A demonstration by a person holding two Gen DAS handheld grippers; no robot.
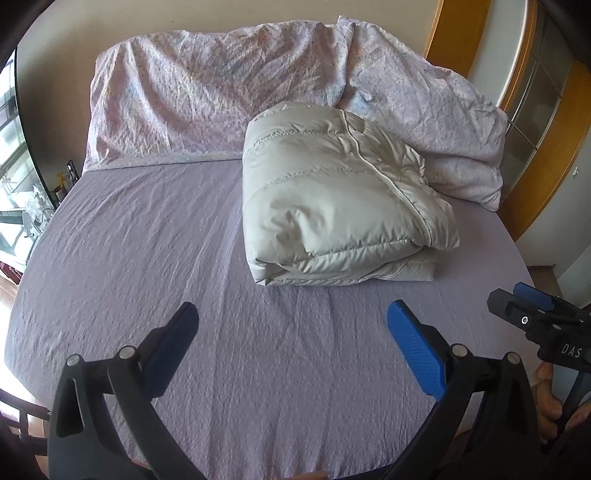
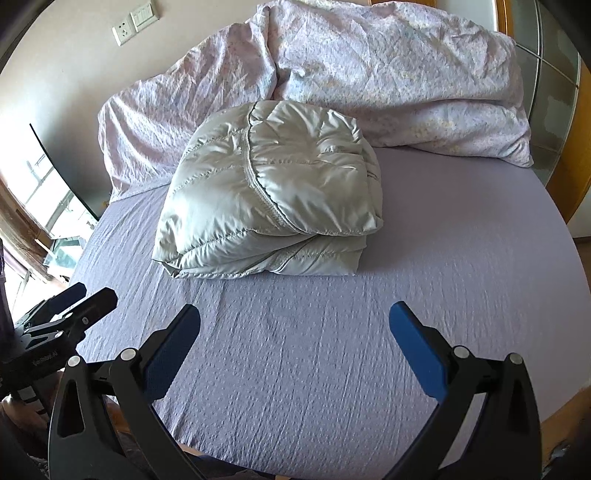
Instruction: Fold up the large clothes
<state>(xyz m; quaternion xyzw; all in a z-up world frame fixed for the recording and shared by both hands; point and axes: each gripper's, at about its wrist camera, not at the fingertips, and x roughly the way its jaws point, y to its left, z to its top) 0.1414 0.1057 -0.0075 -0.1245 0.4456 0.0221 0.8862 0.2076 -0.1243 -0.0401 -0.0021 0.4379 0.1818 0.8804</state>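
Observation:
A pale grey puffer jacket (image 1: pixel 340 195) lies folded into a thick bundle on the lilac bed sheet (image 1: pixel 147 258), towards the head of the bed. It also shows in the right wrist view (image 2: pixel 269 192). My left gripper (image 1: pixel 291 314) is open and empty, held above the sheet short of the jacket. My right gripper (image 2: pixel 295 314) is open and empty, also short of the jacket. The right gripper shows at the right edge of the left wrist view (image 1: pixel 517 299). The left gripper shows at the left edge of the right wrist view (image 2: pixel 74 299).
A crumpled floral duvet (image 1: pixel 207 99) is piled along the head of the bed behind the jacket, bulging at the right (image 2: pixel 406 81). A window (image 1: pixel 11 184) is at the left. A wooden-framed wardrobe (image 1: pixel 535 122) stands at the right. Wall switches (image 2: pixel 136 20) are above the bed.

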